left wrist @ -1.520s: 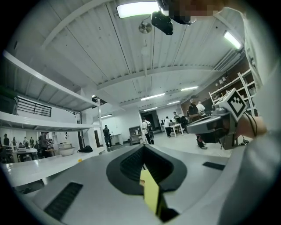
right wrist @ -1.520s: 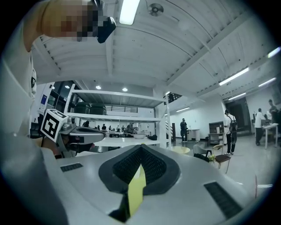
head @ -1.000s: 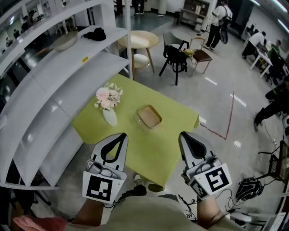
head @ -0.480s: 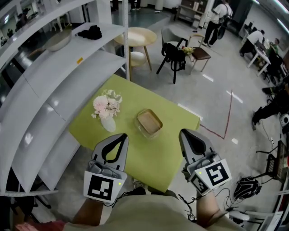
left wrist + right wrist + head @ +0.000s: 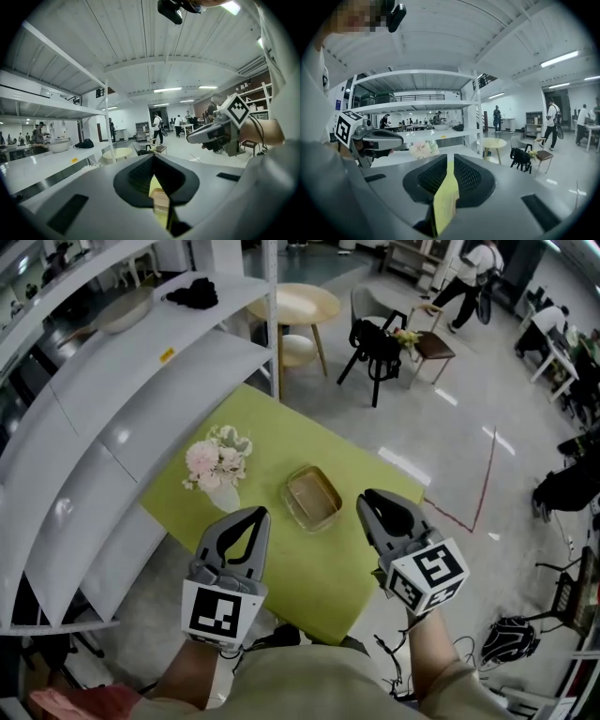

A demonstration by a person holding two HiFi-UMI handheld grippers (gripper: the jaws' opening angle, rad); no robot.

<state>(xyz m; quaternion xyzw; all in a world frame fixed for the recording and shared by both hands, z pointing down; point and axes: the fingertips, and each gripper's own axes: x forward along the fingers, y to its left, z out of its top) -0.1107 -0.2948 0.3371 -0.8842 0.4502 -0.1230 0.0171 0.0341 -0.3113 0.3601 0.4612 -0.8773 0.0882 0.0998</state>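
Both grippers hung side by side over the green table (image 5: pixel 272 437), and neither one had anything in its grasp. The left gripper (image 5: pixel 260 514) had its jaws together, tips meeting. In the left gripper view only a thin slit ran back from the tips, with green tabletop and a sliver of tan showing far beyond it. The right gripper (image 5: pixel 367 499) matched it, with its jaws closed tip to tip. The right gripper view gave just a narrow strip of green between the ribbed pads (image 5: pixel 464 176). The shallow tan dish (image 5: pixel 312 499) sat on the table between the two sets of tips in the head view, at about 1 o'clock from the left gripper and 9 o'clock from the right, near both but touched by neither. A white vase of pale pink flowers (image 5: pixel 217 467) stood upright on the table at 11 o'clock from the left gripper, well apart from the dish. White shelving (image 5: pixel 103 427) ran along the table's 9 o'clock side, carrying a bowl (image 5: pixel 117 313) and a dark bundle (image 5: pixel 192 294) on an upper board. Out at 12 o'clock beyond the table stood a round wooden table (image 5: pixel 293 306) and a black chair (image 5: pixel 375 341), with people (image 5: pixel 473 268) walking the shiny floor at 1 o'clock
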